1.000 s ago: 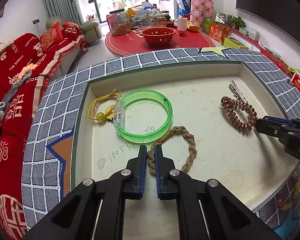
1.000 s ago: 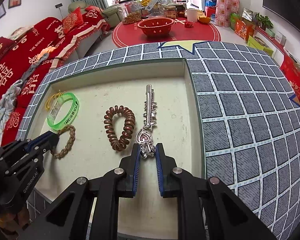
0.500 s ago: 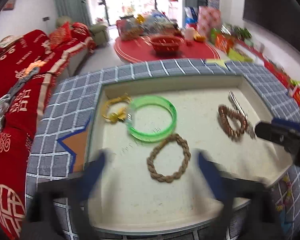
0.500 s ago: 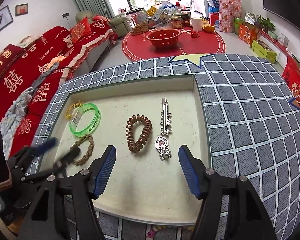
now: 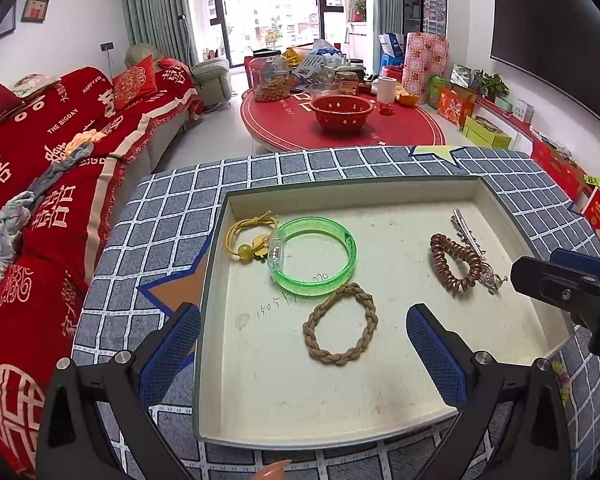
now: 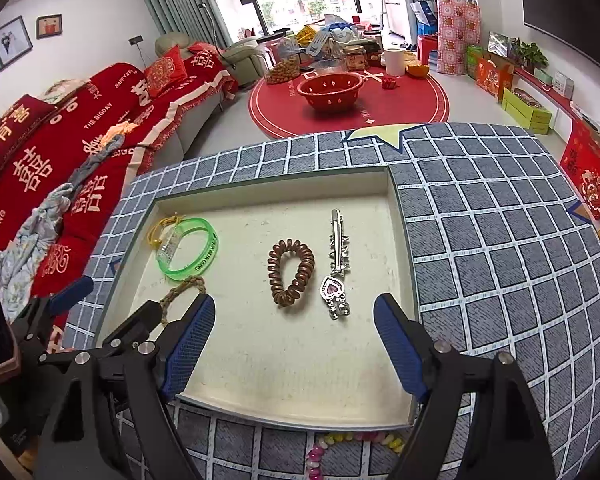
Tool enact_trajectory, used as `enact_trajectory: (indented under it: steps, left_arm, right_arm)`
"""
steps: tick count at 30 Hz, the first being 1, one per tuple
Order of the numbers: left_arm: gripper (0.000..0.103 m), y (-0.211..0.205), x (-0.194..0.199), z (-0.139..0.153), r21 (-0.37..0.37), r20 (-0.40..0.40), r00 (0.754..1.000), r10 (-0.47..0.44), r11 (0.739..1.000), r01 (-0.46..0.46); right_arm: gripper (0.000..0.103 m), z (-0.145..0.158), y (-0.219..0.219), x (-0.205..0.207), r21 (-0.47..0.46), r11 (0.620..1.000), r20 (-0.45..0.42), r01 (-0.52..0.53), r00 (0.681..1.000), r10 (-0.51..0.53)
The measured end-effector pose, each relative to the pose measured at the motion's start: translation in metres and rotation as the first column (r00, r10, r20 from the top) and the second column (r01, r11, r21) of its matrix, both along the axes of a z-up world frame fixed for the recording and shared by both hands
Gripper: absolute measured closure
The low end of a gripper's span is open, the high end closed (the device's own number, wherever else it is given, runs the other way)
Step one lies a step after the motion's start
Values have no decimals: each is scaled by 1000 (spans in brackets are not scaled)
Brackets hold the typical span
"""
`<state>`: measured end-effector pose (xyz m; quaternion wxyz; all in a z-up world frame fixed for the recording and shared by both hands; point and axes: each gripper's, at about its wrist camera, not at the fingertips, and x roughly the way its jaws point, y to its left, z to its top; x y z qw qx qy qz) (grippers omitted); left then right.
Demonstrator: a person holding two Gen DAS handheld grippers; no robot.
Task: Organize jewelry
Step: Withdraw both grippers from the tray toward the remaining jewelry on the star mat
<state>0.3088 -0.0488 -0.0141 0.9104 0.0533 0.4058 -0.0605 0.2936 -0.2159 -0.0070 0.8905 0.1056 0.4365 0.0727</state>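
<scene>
A shallow cream tray (image 5: 380, 428) (image 6: 300, 414) holds a yellow cord bracelet (image 5: 249, 236), a green clear bangle (image 5: 314, 256) (image 6: 188, 250), a braided tan bracelet (image 5: 340, 330), a brown coil hair tie (image 5: 454, 264) (image 6: 291, 272) and a silver heart hair clip (image 5: 472, 248) (image 6: 336, 268). My left gripper (image 5: 302, 354) is open and empty above the tray's near edge, the braided bracelet between its fingers' line. My right gripper (image 6: 294, 346) is open and empty, just short of the coil tie and clip.
The tray sits on a blue checked cloth (image 5: 160, 216) (image 6: 500, 240). A coloured bead string (image 6: 340, 444) lies on the cloth by the tray's near edge. A red sofa (image 5: 40, 168) stands left; a red round table (image 5: 340, 128) with a red bowl stands behind.
Both grippers have opened wide and pulled back and up from the tray. The left let go of the braided bracelet; the right let go of the heart hair clip.
</scene>
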Motion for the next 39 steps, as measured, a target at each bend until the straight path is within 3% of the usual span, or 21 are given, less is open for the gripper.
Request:
enact_trajectory:
  steps: [2,8,21,30,39]
  left_arm:
    - [0,0,-3,1,-4,-1,1000,-4,1000,4]
    - [0,0,-10,5,-9,-5,1000,-9,1000,9]
    - [0,13,-44,14,11,5,1000,-11,1000,11]
    - [0,12,-96,6,-27,-57,993,-105,994,104]
    - [0,0,-152,-12,-47,-103,983,-155,987,151]
  right_arm:
    - [0,2,1,-3,13,1000,12,-12,1000,11]
    - [0,8,6,-14,-19,1000,57,-20,998,21]
    - [0,17,-7,-46,2,1000,8,-14,1000,14]
    - [0,17,-31,-89,32,999,-6,15,1000,-15]
    - [0,-8,-53,-125,45,997,-79,58,995,-54]
